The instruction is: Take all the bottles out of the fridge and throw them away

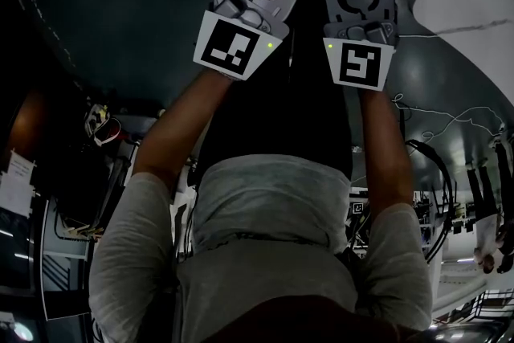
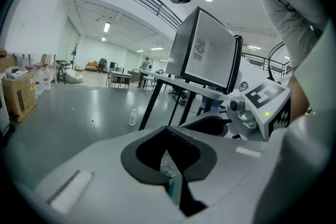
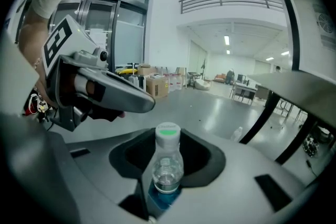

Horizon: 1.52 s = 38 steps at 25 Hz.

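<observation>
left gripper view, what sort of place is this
Probably a big open lab or workshop hall: shiny grey floor, cardboard box by the wall, desks far off, strip lights overhead.

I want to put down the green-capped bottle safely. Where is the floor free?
Free: the grey floor between the cardboard box and the black table legs, except one small bottle near those legs. Crowded: the stacked boxes along the wall, and the gap between the left claw, gripping a clear bottle, and the right claw, gripping the green-capped bottle.
</observation>
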{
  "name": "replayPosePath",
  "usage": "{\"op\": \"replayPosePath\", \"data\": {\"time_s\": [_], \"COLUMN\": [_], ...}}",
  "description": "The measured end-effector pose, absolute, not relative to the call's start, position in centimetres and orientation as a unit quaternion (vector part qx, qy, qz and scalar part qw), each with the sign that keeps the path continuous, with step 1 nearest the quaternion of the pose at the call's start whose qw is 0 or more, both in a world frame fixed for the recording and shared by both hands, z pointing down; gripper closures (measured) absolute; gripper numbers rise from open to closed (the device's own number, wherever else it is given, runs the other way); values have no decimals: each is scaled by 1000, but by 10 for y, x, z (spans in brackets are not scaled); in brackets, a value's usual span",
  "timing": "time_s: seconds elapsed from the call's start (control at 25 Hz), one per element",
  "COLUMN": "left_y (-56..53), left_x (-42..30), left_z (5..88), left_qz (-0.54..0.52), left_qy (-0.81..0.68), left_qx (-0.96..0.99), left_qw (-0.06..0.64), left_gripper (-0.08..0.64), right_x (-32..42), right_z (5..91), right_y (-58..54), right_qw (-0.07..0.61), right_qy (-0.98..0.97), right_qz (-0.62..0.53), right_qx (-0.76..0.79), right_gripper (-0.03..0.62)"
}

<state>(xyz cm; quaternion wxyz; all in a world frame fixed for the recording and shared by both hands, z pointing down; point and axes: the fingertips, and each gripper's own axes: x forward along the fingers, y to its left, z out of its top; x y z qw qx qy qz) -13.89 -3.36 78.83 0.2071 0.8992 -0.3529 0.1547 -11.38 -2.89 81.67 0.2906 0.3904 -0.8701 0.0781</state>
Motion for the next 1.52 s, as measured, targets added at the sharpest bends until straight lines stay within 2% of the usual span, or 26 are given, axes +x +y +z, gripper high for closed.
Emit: {"op": "replayPosePath", "data": {"time_s": [0.52,0.72,0.84,1.04,1.24,1.52], "left_y": [-36,-34,-35,-34,-46,-56], "left_x": [-138,-128,-132,-134,-134,-127], "left_z": [803,796,782,740,683,602], "left_qz": [156,157,151,133,121,93], "left_qy": [-350,-352,-359,-364,-375,-354], "left_qx": [899,898,897,898,898,916], "left_qw": [209,211,210,210,195,163], "left_gripper": [551,551,551,551,551,551], "right_x": [-109,-104,-117,-132,-121,-98], "right_z": [849,836,813,752,691,602], "right_y": [-30,-28,-23,-17,-35,-68], "right_qw": [314,305,289,253,210,185], "right_qy": [-861,-864,-874,-884,-881,-878], "right_qz": [68,66,64,79,88,79], "right_qx": [393,396,384,386,414,434], "right_gripper": [443,443,445,491,505,543]}}
